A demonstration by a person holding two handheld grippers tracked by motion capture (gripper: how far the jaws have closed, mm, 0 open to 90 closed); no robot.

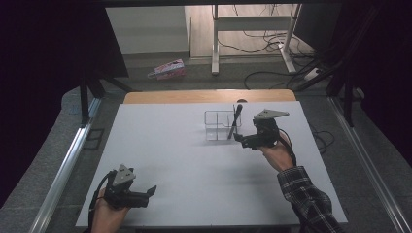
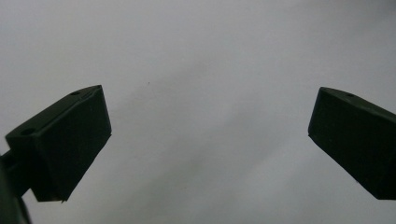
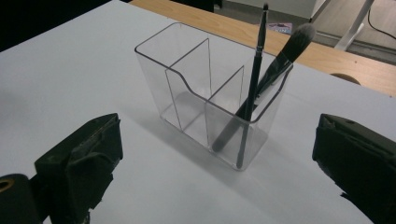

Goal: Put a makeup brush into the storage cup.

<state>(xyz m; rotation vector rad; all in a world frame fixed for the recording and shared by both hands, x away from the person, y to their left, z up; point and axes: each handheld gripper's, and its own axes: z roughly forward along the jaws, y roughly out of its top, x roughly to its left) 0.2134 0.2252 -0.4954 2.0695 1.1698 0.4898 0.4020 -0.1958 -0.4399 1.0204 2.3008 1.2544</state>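
The right hand-held gripper [image 1: 241,139], jaws spread wide and holding nothing, hovers just beside the clear organizer [image 3: 210,93] on the white counter [image 1: 194,160], whose end compartment holds two makeup brushes [image 3: 261,88], while the left hand-held gripper [image 1: 148,194], also open, sits well apart near the counter's front edge.

Lab or test room, white board-topped table [image 1: 194,160] mid-frame, loose black cables [image 1: 272,41] on bare floor at upper right, white metal desk legs [image 1: 214,43] top centre, black curtains at both sides
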